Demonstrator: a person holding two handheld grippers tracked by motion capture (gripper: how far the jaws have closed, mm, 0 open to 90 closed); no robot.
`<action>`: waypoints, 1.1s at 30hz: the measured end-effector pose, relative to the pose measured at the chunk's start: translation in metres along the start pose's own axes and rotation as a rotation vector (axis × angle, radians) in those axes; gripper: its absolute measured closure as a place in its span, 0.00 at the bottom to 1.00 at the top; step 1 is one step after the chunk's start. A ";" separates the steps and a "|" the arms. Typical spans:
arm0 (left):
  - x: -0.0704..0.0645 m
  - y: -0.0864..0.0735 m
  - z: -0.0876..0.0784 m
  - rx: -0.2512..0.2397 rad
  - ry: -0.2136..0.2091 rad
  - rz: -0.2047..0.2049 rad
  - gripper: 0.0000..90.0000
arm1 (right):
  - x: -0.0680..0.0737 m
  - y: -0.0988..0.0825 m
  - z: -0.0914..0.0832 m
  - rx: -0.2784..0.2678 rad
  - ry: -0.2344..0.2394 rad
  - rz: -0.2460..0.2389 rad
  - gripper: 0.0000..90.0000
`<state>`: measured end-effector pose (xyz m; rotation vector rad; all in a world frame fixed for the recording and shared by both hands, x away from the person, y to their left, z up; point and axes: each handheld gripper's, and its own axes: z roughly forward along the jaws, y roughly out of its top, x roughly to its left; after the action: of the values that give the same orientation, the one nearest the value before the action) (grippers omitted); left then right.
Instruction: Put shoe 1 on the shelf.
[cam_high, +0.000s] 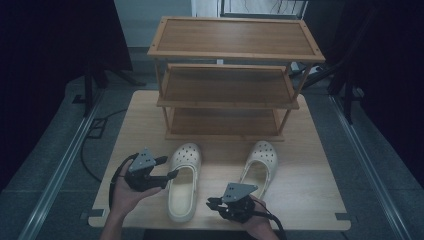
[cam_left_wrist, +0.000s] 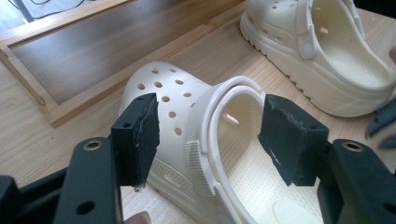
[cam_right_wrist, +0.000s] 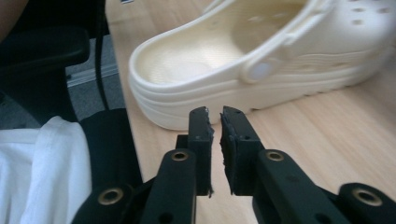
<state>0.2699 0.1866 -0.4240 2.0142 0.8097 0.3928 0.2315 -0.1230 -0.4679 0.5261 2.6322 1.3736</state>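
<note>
Left gripper (cam_left_wrist: 208, 140), jaws spread, straddles cream perforated foam clog (cam_high: 183, 180) nr three-tier wooden rack (cam_high: 227, 75): centre on sidewall, squeeze; right gripper (cam_right_wrist: 215, 140) nearly pressed together, empty.

1. A wooden rack (cam_high: 227, 80) blocks the far half of the worktop (cam_high: 320, 195); its three shelves are bare.
2. Two cream clogs lie in front of it: left clog (cam_high: 183, 180), right clog (cam_high: 260, 167), with a bare strip between them.
3. Left gripper (cam_high: 167, 167): jaws wide, straddling the left clog's side.
4. Open worktop right of the right clog.
</note>
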 end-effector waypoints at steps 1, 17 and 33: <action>0.000 0.002 -0.001 -0.005 -0.004 0.003 0.42 | -0.002 -0.001 -0.003 -0.004 -0.008 0.002 0.88; 0.003 0.038 -0.003 0.076 -0.098 0.209 0.40 | -0.022 -0.003 -0.024 -0.020 -0.072 0.026 0.77; 0.008 0.057 0.040 0.301 -0.243 0.434 0.52 | -0.028 -0.010 -0.024 0.005 -0.079 0.049 0.76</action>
<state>0.3202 0.1457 -0.3980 2.4672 0.2875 0.2703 0.2492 -0.1564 -0.4635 0.6360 2.5775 1.3312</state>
